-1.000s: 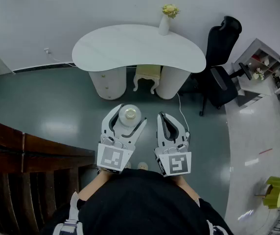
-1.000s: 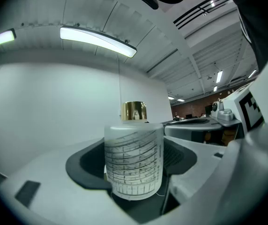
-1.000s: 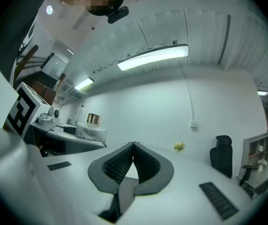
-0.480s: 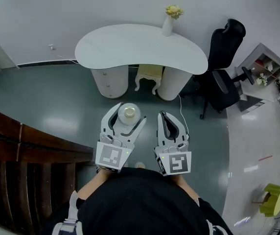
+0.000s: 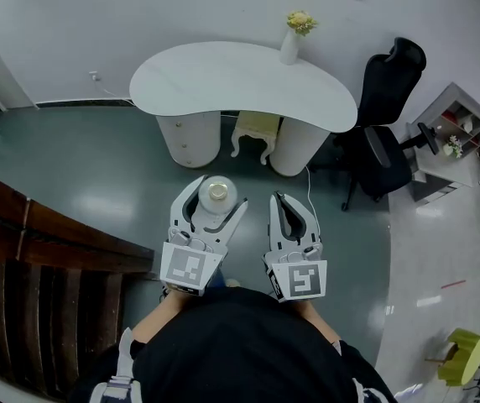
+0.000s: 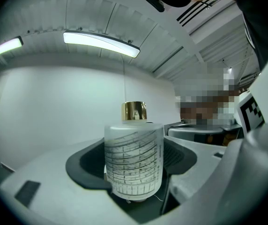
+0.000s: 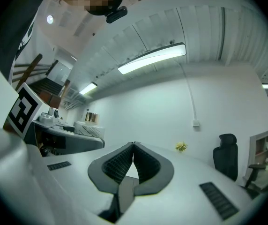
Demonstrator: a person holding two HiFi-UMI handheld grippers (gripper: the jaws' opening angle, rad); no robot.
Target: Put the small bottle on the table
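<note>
A small frosted bottle with a gold cap stands upright between the jaws of my left gripper, which is shut on it. In the left gripper view the bottle fills the middle, its body printed with dark lines and its cap on top. My right gripper hangs beside the left one, shut with nothing in it; its jaws meet at the tips. Both are held over the floor, well short of the white kidney-shaped table ahead.
A white vase with yellow flowers stands at the table's far right edge. A small cream stool sits under the table. A black office chair is to the right, a dark wooden stair rail to the left.
The view has shifted slightly: the table and chair sit a little further right and lower in the picture. Both grippers keep their hold and pose.
</note>
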